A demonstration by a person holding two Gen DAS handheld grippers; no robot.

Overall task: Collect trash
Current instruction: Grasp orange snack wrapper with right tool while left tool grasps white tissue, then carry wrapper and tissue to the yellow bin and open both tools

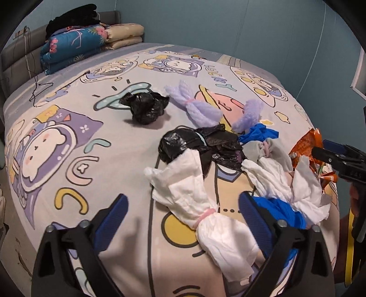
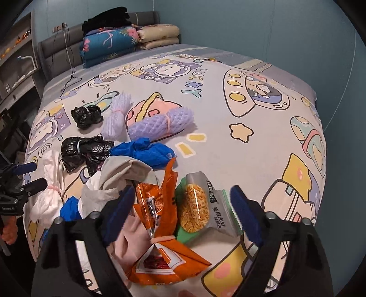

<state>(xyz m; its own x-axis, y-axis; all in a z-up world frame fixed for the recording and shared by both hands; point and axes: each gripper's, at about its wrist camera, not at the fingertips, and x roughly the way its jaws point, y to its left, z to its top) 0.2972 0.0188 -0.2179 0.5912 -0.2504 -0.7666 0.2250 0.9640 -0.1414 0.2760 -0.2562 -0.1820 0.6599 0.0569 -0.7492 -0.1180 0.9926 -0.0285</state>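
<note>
A bed (image 1: pixel 68 160) with a cartoon-astronaut sheet fills both views. At its head, against a grey padded headboard (image 2: pixel 59 50), lie a folded blue floral quilt (image 1: pixel 73 48) with black clothing (image 1: pixel 71 18) on top and a folded beige quilt (image 2: pixel 160 36) beside it. A black cable (image 1: pixel 39 86) trails over the sheet. The wall (image 1: pixel 251 27) is blue.
</note>
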